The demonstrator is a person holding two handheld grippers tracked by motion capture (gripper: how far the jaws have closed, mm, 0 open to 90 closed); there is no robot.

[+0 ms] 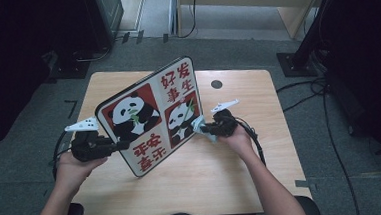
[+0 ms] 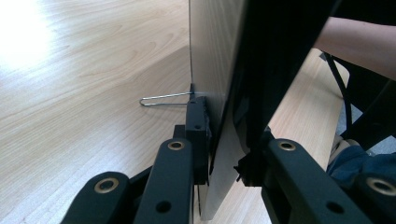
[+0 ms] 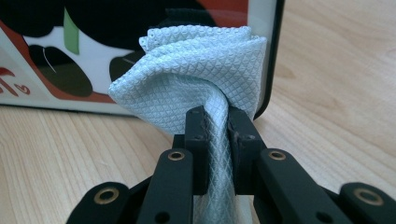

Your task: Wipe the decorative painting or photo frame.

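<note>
Wiping the panda picture frame (image 1: 151, 115) well calls for the cloth (image 3: 187, 70) to be pressed flat on the glass and drawn in even strokes. The frame is stood tilted on the desk (image 1: 207, 171), clamped at its left edge by the left tool (image 1: 111, 146). The cloth is pinched in the closed right tool (image 1: 206, 128) at the frame's lower right corner. Open desk is left to the right; the black rim there should be kept clear of snagging.
</note>
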